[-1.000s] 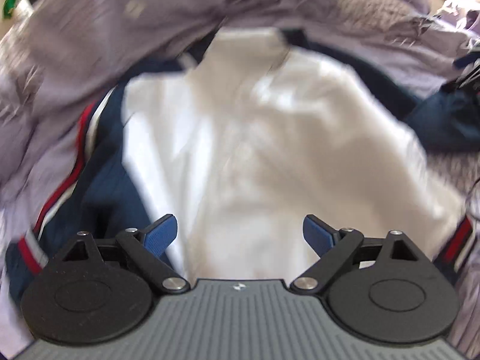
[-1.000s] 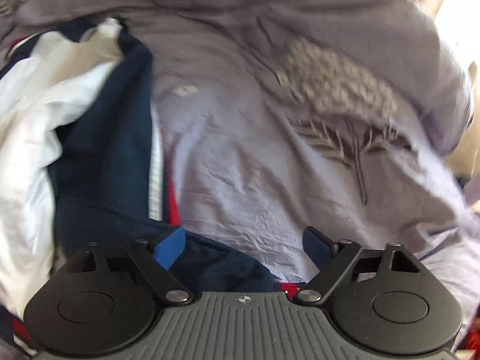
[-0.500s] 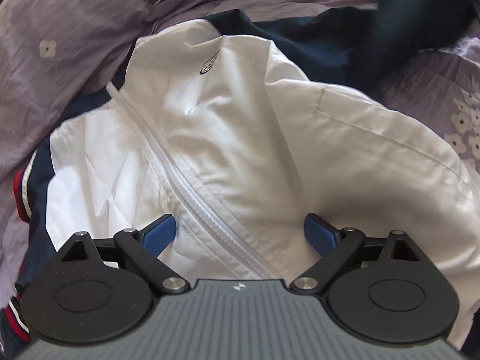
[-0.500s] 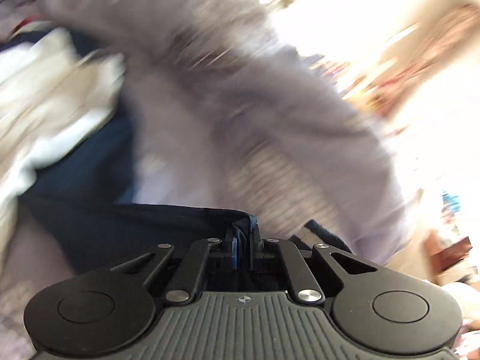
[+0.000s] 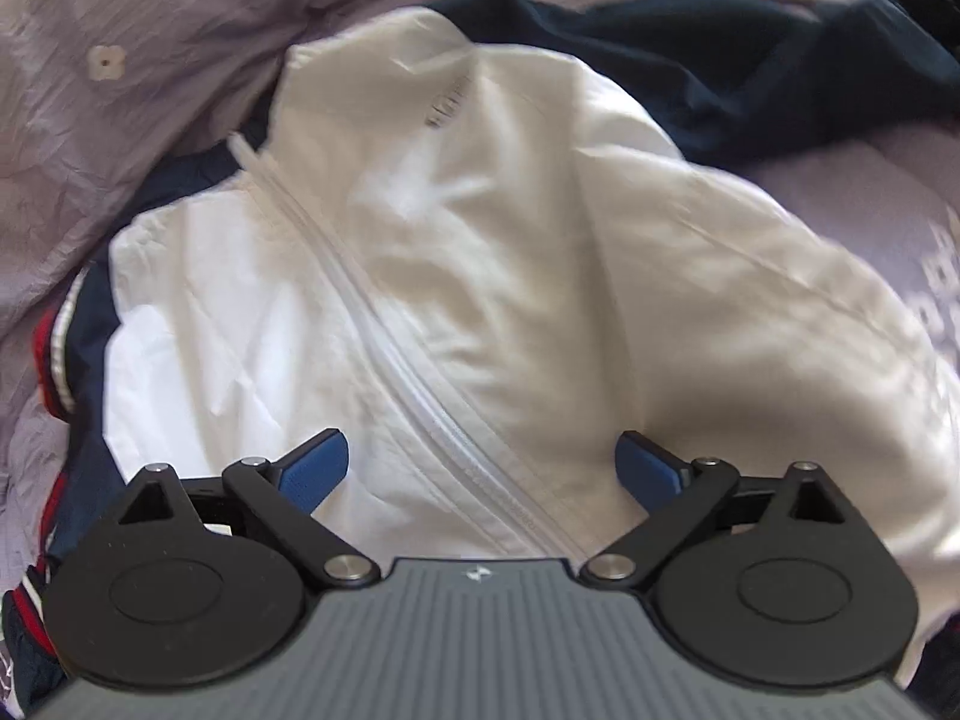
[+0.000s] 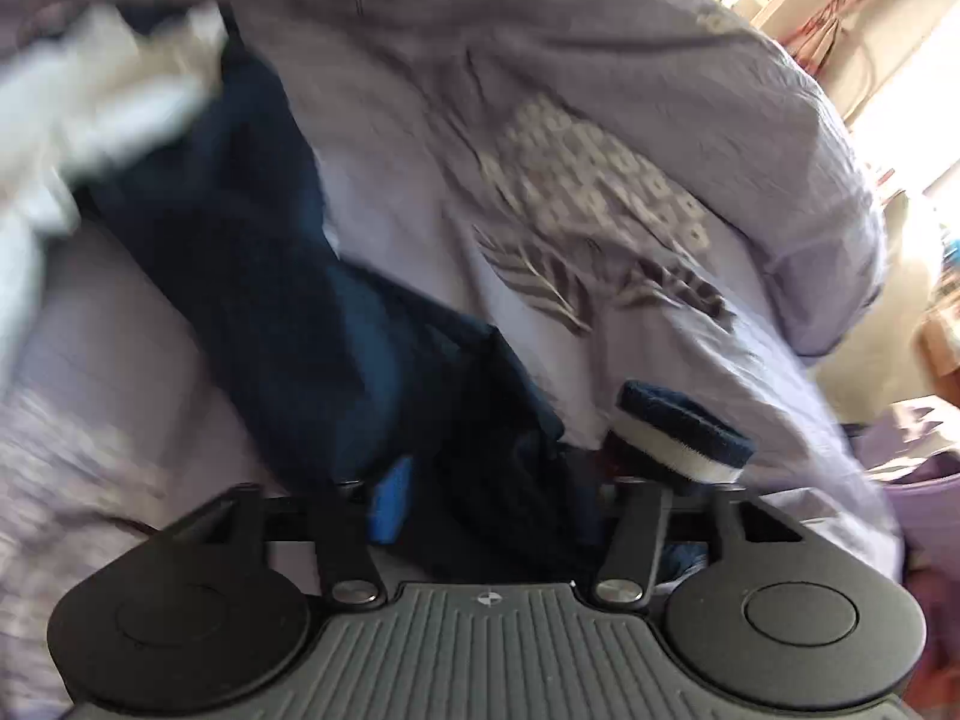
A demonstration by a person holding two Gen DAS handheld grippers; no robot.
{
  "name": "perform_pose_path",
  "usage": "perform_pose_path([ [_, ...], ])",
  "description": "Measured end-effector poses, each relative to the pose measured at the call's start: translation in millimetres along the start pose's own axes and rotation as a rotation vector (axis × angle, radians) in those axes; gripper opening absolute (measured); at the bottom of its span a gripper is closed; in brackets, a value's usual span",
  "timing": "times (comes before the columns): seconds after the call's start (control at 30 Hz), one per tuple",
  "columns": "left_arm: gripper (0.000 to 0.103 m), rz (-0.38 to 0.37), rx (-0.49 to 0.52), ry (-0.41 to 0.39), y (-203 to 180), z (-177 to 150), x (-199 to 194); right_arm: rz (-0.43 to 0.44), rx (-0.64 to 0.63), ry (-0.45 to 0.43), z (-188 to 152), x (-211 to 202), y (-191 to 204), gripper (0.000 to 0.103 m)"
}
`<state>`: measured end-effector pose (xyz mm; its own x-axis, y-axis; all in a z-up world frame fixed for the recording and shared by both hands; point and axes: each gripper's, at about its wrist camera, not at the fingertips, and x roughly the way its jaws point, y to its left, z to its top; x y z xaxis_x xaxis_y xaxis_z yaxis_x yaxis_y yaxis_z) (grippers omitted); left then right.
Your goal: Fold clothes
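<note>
A jacket with a white front (image 5: 480,252), a white zipper (image 5: 414,372) and navy sleeves lies on a lilac bedspread (image 5: 120,90). My left gripper (image 5: 483,468) is open just above the white front, straddling the zipper. In the right wrist view the navy sleeve (image 6: 270,300) runs from the white body (image 6: 90,102) down into my right gripper (image 6: 498,498). Its jaws stand apart with navy cloth lying between them. The striped cuff (image 6: 684,432) sits over the right finger, which is hidden.
The lilac bedspread (image 6: 600,150) with a leaf print covers the bed. Its edge drops off at the right in the right wrist view, with bright room clutter (image 6: 900,90) beyond. Red, white and navy trim (image 5: 54,354) shows at the jacket's left side.
My right gripper was shut on the navy sleeve half a second ago and its jaws now stand apart with the sleeve still draped between. My left gripper stayed open over the white front.
</note>
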<state>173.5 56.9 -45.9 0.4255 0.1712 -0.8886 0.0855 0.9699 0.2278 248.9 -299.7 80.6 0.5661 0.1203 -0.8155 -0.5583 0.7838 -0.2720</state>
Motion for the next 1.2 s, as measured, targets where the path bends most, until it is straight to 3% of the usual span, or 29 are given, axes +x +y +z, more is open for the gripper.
perform_pose_path([
  [0.03, 0.098, -0.001, -0.020, -0.016, 7.0, 8.8, -2.7, 0.075, 0.054, -0.037, 6.9, -12.7, -9.1, 0.084],
  [0.07, 0.098, -0.002, -0.040, -0.033, 12.8, 18.7, -4.5, 0.119, 0.111, -0.073, 14.8, -24.4, -21.0, 0.084],
  [0.17, 0.097, -0.005, -0.087, -0.095, 18.5, 55.1, -5.7, 0.093, 0.261, -0.110, 33.1, -36.3, -52.4, 0.087],
  [0.23, 0.097, -0.022, -0.091, -0.151, 8.8, 82.1, -3.2, 0.099, 0.301, -0.050, 43.3, -26.7, -59.6, 0.086],
  [0.43, 0.097, -0.033, 0.015, -0.227, -52.3, 130.4, 14.2, 0.071, 0.106, 0.108, 42.7, 2.8, -16.1, 0.084],
  [0.57, 0.097, -0.083, 0.042, -0.194, -75.6, 127.4, 25.3, 0.060, 0.027, 0.171, 31.3, 14.5, 4.0, 0.084],
  [0.97, 0.097, -0.149, 0.142, -0.105, -110.7, 99.9, 39.6, 0.021, 0.029, 0.222, 24.8, 25.8, 3.6, 0.084],
  [1.07, 0.097, -0.148, 0.165, -0.112, -113.8, 92.7, 39.6, 0.013, 0.118, 0.206, 23.1, 15.3, -7.4, 0.084],
  [1.2, 0.097, -0.159, 0.157, -0.112, -113.0, 86.9, 38.9, 0.004, 0.401, 0.194, 25.8, 5.1, -43.5, 0.086],
])
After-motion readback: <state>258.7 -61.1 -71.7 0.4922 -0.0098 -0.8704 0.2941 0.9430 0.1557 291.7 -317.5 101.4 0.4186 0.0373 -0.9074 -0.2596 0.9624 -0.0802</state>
